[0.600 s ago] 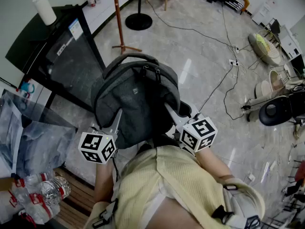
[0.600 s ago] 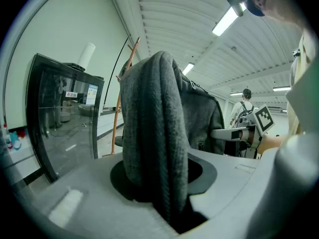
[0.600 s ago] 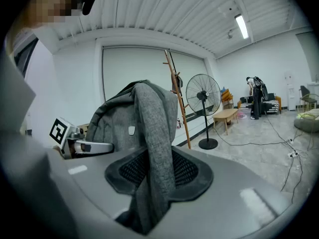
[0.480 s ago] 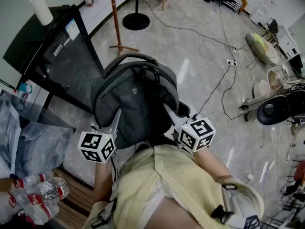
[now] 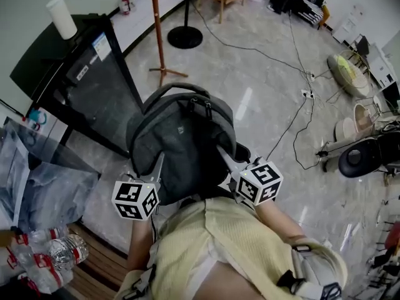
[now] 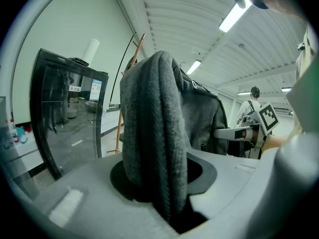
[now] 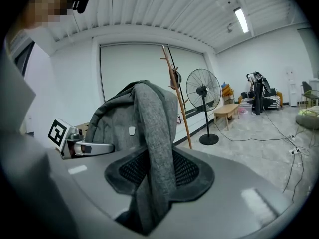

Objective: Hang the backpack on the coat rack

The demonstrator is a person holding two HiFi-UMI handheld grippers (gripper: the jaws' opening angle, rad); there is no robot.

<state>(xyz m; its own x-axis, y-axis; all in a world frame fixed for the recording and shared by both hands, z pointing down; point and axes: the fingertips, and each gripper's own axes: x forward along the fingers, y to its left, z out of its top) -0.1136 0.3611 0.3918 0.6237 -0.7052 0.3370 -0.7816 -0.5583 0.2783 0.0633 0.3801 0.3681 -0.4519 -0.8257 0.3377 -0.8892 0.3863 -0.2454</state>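
No text can be read; the label (image 5: 100, 40) on the glass cabinet (image 5: 75, 114) is too small.

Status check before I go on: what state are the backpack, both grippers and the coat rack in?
Backpack: held up off the floor, upright, not yet hung.
Left gripper: shut on the backpack.
Right gripper: shut on the backpack.
Coat rack: standing upright, apart from the backpack.

Centre frame: grey cloth backpack (image 5: 181, 142), matt, coarsely woven. Upper middle: slim wooden coat rack (image 5: 158, 30), reddish, smooth. Right of it: pale marble-look floor (image 5: 206, 74), polished, glossy. Left: black-framed glass cabinet (image 5: 94, 99), shiny, reflective panels.
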